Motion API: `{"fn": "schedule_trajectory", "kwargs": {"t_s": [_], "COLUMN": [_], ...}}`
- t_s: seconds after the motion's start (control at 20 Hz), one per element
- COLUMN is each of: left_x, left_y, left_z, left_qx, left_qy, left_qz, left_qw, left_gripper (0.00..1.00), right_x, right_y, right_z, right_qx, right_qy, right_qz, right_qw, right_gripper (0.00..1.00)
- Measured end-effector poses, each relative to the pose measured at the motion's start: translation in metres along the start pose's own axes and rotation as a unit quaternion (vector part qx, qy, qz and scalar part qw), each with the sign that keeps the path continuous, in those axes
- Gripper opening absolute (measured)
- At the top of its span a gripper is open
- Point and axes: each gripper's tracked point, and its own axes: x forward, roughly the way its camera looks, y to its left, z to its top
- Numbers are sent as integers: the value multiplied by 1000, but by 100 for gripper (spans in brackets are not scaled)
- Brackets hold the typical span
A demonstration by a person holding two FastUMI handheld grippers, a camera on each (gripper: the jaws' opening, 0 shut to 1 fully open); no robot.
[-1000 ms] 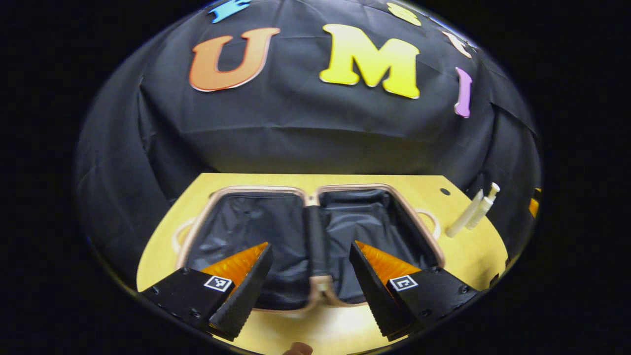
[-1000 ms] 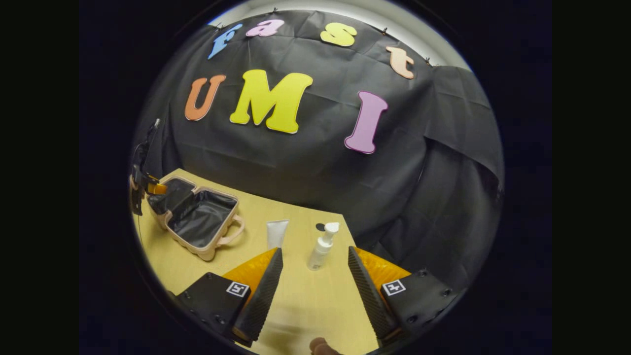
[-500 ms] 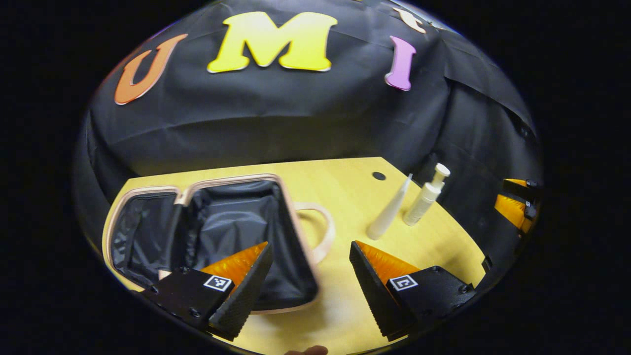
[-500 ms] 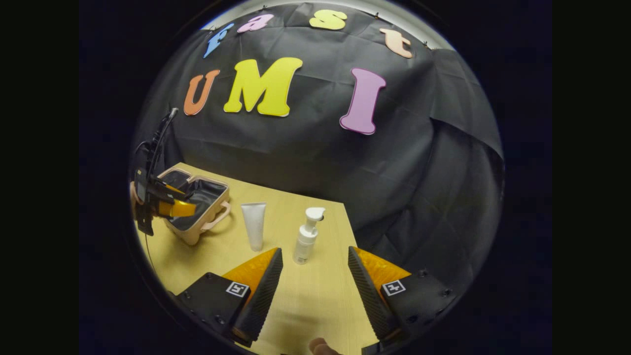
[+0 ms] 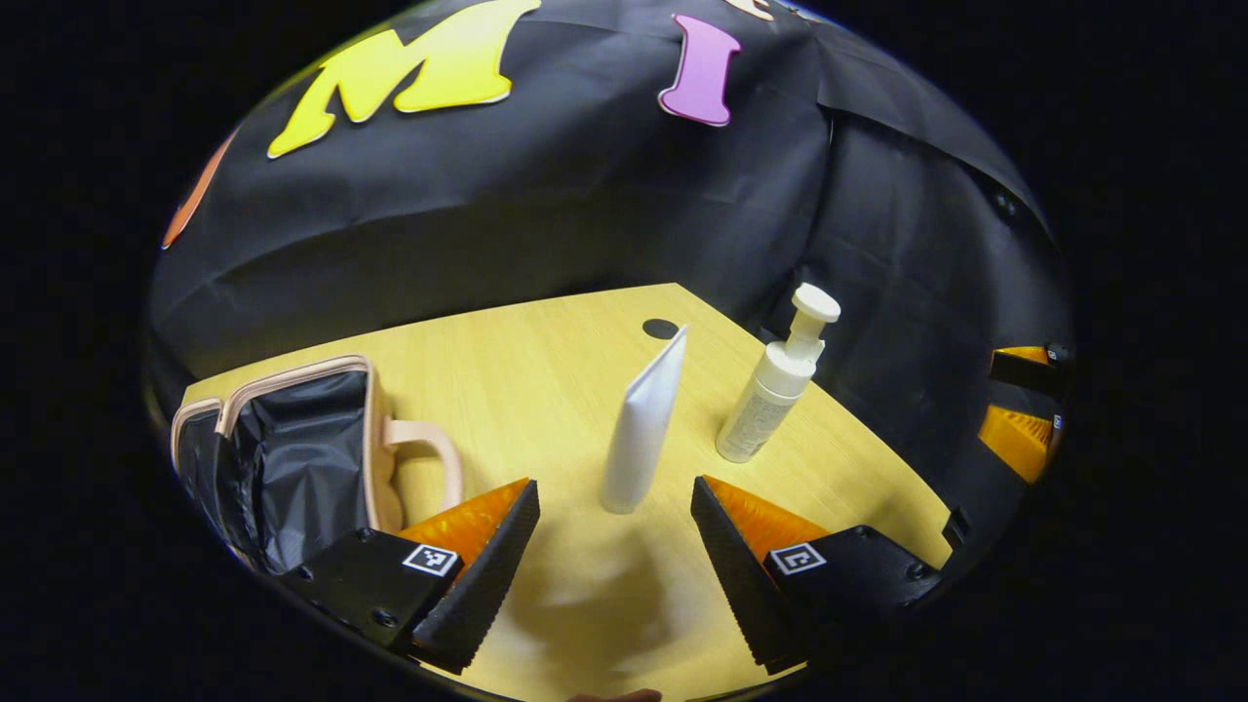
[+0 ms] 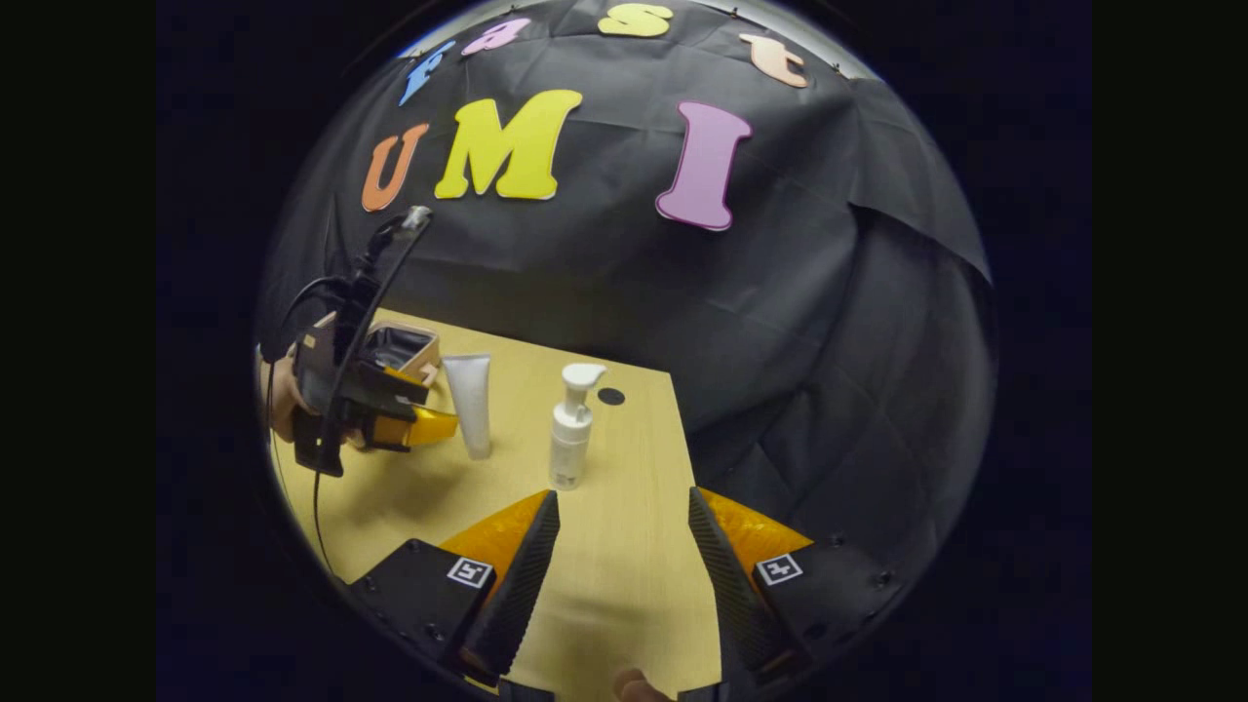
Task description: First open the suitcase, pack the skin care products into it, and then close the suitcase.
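The suitcase lies open on the wooden table, its dark lining showing, at the left edge of the left gripper view. A second ago it sat straight ahead of the left gripper; now it has slid off to the side, and the white tube stands upright just ahead of that gripper, roughly in line with the gap between its fingers. So the opening step looks done, and the left gripper has swung off the case toward the skin care products.

The pump bottle stands upright just to the right of the tube, close beside it but apart, a little farther back. In the right gripper view it stands just ahead of the right gripper, slightly left of the gap, having come nearer over the last second.

Both grippers are released, fingers spread wide and grasping nothing. The left gripper, held in a hand, hovers near the tube on its suitcase side.

Neither product is packed yet; grasping the tube seems the next move.
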Motion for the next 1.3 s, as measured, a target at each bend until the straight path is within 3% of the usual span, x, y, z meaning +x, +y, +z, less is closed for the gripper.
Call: {"fn": "schedule_trajectory", "kwargs": {"t_s": [0.25,0.4,0.5,0.6,0.75,0.8,0.85,0.9,1.1,1.15,1.2,1.3], "left_x": [42,54,57,56,45,37,28,14,-48,-63,-80,-115], "left_y": [-2,3,3,1,0,-2,-3,-2,5,9,11,20], "left_z": [0,-5,-11,-13,-18,-19,-17,-13,-2,-1,-2,-6], "left_qx": [-1,-5,-9,-16,-31,-35,-37,-40,-39,-42,-45,-52], "left_qy": [3,8,16,17,28,30,26,19,-3,-7,-8,-10], "left_qz": [17,30,26,19,22,18,15,17,30,36,41,56], "left_qw": [1000,1000,999,1000,999,999,999,999,999,998,998,997], "left_gripper": [100,80,69,53,47,53,52,44,42,50,42,42], "right_x": [0,0,3,6,12,18,23,31,74,86,99,124], "right_y": [-21,-26,-21,-15,-7,-2,3,10,35,39,40,46], "right_z": [-22,-27,-24,-18,-11,-6,-2,3,19,21,22,23], "right_qx": [-7,-4,-6,-6,-3,-1,1,6,23,26,28,41], "right_qy": [20,26,24,20,19,16,14,13,11,10,13,16], "right_qz": [-3,-4,0,5,14,18,24,31,66,68,66,68], "right_qw": [1000,1000,1000,1000,1000,1000,1000,999,997,997,997,997], "right_gripper": [79,79,79,79,79,79,79,79,79,79,79,79]}}
